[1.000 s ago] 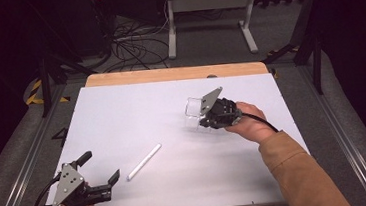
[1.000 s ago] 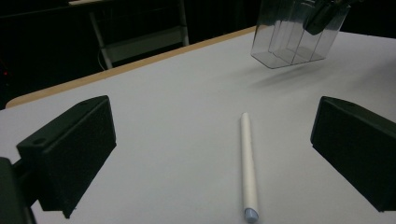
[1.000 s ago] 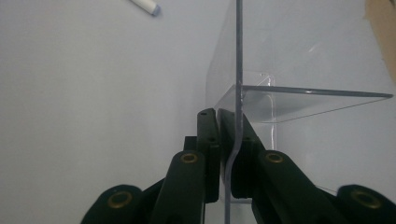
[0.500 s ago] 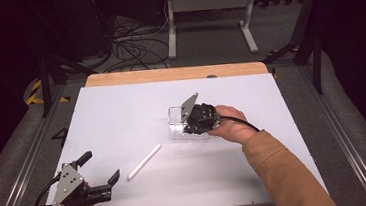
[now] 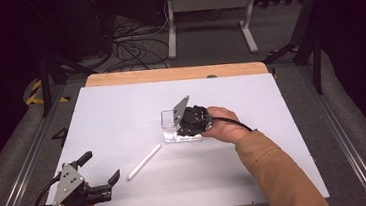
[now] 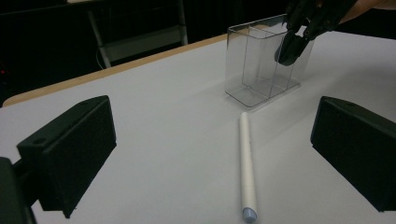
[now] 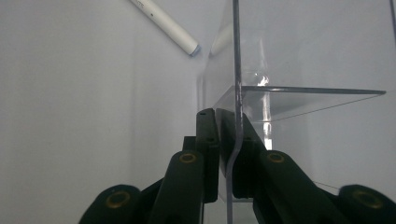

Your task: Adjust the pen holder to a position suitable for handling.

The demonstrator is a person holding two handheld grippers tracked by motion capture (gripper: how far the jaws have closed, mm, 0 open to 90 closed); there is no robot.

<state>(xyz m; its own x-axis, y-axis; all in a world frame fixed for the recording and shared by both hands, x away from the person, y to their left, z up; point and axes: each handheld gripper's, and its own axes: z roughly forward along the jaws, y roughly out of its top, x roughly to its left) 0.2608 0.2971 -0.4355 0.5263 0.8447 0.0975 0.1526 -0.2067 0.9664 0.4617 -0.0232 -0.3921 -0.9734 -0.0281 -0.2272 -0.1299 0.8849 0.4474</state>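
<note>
Moved: the right gripper [image 5: 182,127] has carried the clear box [image 5: 172,126] leftward and down onto the table [image 5: 284,139].
Box: upright mid-table, near the white pen [image 5: 144,161].
Right gripper: jaws clamped on one box wall.
Left gripper [image 5: 99,176]: jaws wide apart, empty, near edge.
Doing it well: I'd settle the base flat before letting go.

white table [image 5: 257,176], floor cables [image 5: 130,40], metal stand [image 5: 207,3]
</note>
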